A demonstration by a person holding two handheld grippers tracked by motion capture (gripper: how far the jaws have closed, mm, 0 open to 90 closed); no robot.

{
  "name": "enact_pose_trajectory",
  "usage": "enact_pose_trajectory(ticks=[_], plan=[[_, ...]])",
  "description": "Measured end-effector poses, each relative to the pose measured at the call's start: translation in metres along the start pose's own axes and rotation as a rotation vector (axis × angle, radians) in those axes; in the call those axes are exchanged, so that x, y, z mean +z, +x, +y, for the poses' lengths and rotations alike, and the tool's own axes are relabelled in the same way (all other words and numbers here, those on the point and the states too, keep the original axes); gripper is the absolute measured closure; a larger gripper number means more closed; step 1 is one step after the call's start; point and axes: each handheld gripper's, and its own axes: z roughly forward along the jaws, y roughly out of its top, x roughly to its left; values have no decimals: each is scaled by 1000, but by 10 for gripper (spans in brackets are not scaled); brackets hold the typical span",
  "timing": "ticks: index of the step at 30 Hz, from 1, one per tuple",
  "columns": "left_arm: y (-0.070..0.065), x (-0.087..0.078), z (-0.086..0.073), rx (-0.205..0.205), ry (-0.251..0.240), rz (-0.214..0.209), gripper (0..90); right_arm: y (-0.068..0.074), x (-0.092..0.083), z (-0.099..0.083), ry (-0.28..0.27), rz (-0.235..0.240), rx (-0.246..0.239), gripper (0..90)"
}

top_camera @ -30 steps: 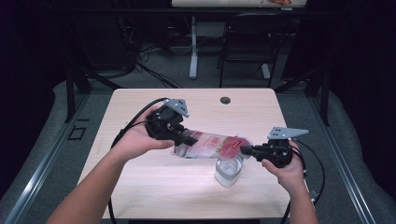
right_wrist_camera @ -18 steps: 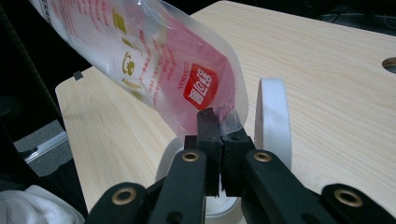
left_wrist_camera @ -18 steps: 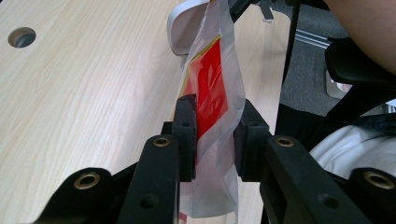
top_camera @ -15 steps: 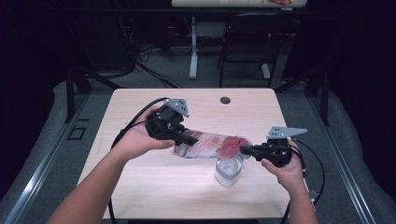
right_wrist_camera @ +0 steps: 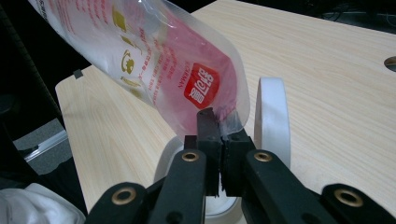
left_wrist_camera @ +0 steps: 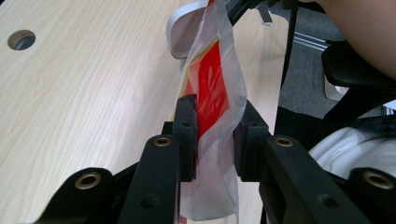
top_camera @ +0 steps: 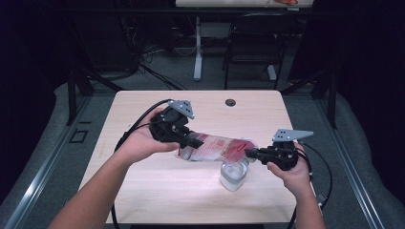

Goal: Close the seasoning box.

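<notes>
A clear plastic bag [top_camera: 217,147] with red print hangs stretched above the table between both grippers. My left gripper [top_camera: 191,140] is shut on its left end; in the left gripper view the bag [left_wrist_camera: 212,79] runs between the pads of that gripper [left_wrist_camera: 215,130]. My right gripper [top_camera: 250,153] is shut on the bag's right corner, and the right gripper view shows the jaws [right_wrist_camera: 219,123] pinched tight on the edge of the bag [right_wrist_camera: 154,56]. A white translucent cup [top_camera: 234,175] stands on the table just under that end, with its rim [right_wrist_camera: 273,116] beside the jaws.
The light wooden table [top_camera: 143,191] has a round cable hole [top_camera: 230,102] near its far edge. Black cables trail from both grippers over the table's sides. A chair [top_camera: 253,52] and a desk leg [top_camera: 197,52] stand on the floor behind the table.
</notes>
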Motion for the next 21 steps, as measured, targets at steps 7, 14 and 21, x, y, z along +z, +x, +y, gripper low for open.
enact_pose_trajectory(ticks=[7,14,21], plan=[[-1,0,0,-1,-1,5,744,0,1,0,6,-5,-2,888],[-2,0,1,-3,2,10,744,0,2,0,8,-1,-2,888],[-1,-1,1,-5,3,9,744,-1,3,1,7,5,-1,888]])
